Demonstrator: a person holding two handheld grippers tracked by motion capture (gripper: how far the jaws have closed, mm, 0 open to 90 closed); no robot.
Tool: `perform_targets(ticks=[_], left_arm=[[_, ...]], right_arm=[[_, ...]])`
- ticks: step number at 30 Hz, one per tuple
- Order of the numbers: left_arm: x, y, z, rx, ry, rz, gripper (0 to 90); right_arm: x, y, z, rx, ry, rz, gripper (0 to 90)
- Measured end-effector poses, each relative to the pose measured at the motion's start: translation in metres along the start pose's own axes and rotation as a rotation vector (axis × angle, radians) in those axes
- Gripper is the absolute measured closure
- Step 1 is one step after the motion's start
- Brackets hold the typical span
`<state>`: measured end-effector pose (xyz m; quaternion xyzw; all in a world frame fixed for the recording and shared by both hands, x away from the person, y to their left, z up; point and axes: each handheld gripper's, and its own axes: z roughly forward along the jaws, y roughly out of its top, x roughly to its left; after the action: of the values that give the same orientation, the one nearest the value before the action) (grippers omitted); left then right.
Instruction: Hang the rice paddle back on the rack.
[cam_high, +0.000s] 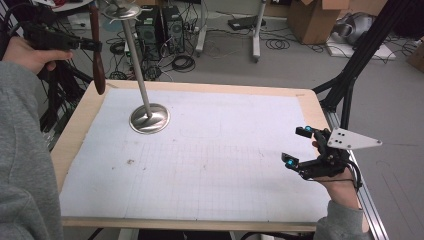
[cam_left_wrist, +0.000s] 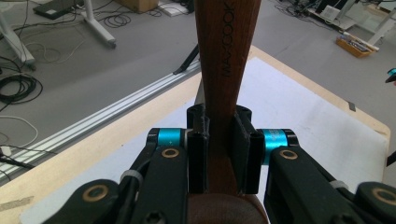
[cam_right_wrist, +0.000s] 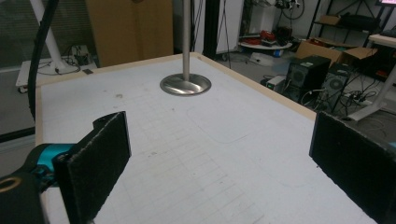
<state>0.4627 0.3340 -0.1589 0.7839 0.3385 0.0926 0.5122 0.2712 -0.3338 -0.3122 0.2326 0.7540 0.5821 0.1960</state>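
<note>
**Status: 2 grippers, 1 wooden utensil, 1 metal stand**

The left gripper (cam_left_wrist: 218, 154) is raised off the tabletop's (cam_high: 80, 127) far left corner. Its 2 fingers (cam_left_wrist: 197, 158) are clamped on 1 dark wooden utensil (cam_high: 97, 50), which hangs upright with its rounded end down, beside the corner.

The right gripper (cam_high: 298, 146) hovers near the right edge, its 2 fingers (cam_right_wrist: 95, 161) set wide apart and holding nothing.

1 metal stand (cam_high: 148, 118) rests its round base on the white mat (cam_high: 200, 165), its pole rising tilted.

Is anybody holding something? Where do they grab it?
The left gripper clamps a wooden utensil by its handle. The right gripper holds nothing.
</note>
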Motion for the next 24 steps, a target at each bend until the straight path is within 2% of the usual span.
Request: perform_targets(ticks=[24], left_arm=[[-0.001, 0.000, 0.014, 0.005, 0.014, -0.001, 77.6]], right_arm=[[0.000, 0.000, 0.002, 0.009, 0.002, 0.001, 4.1]])
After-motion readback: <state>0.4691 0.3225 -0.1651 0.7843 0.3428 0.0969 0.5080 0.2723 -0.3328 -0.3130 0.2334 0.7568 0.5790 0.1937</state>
